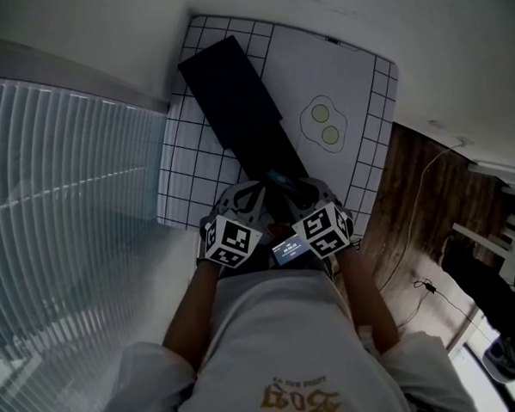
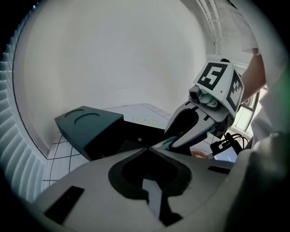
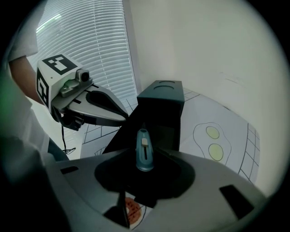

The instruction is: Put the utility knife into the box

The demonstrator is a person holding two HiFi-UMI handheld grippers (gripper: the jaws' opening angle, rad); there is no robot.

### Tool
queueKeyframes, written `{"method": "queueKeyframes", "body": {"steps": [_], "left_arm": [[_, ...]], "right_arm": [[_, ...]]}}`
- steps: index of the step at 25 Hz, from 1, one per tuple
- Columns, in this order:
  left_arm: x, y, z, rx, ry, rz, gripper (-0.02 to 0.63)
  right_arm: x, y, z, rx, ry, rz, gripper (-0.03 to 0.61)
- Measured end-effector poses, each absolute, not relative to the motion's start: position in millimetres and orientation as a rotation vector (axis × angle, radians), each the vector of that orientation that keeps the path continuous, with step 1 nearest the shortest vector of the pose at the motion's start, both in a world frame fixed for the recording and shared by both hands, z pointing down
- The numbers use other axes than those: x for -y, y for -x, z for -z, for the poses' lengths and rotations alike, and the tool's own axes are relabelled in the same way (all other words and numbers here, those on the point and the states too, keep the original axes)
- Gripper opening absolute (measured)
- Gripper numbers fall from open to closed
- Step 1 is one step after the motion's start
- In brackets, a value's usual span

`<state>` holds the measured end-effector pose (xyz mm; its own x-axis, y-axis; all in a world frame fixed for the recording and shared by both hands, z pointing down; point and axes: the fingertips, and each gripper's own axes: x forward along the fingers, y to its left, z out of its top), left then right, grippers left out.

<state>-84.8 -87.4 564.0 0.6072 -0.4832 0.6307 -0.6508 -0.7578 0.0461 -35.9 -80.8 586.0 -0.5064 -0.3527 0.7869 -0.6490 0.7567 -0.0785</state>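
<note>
A teal utility knife (image 3: 144,146) stands upright between the jaws of my right gripper (image 3: 144,156), which is shut on it. The tip of the knife points at the long black box (image 3: 159,118), whose lid stands raised at the far end. In the head view the box (image 1: 239,107) lies lengthwise on the checked mat (image 1: 363,92), and both grippers are at its near end. My left gripper (image 2: 147,149) has its tips together with nothing between them, just left of the right gripper (image 2: 192,127). The knife (image 1: 280,184) shows between the two.
Two yellow-green yolks of a drawn fried egg (image 1: 325,125) are on the mat to the right of the box. Window blinds (image 1: 59,194) fill the left. To the right, wooden floor (image 1: 413,210) with cables lies beyond the table edge. A round orange drawing (image 3: 131,209) sits under the right gripper.
</note>
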Motion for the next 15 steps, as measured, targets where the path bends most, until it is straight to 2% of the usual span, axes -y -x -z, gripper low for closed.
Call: {"method": "queueKeyframes", "body": {"steps": [15], "left_arm": [[90.1,87.3,-573.4,0.889,-2.560,-0.882,0.006]], "right_arm": [[72.9,46.3,-607.5,1.996,-0.613,-0.374,0.135]]}}
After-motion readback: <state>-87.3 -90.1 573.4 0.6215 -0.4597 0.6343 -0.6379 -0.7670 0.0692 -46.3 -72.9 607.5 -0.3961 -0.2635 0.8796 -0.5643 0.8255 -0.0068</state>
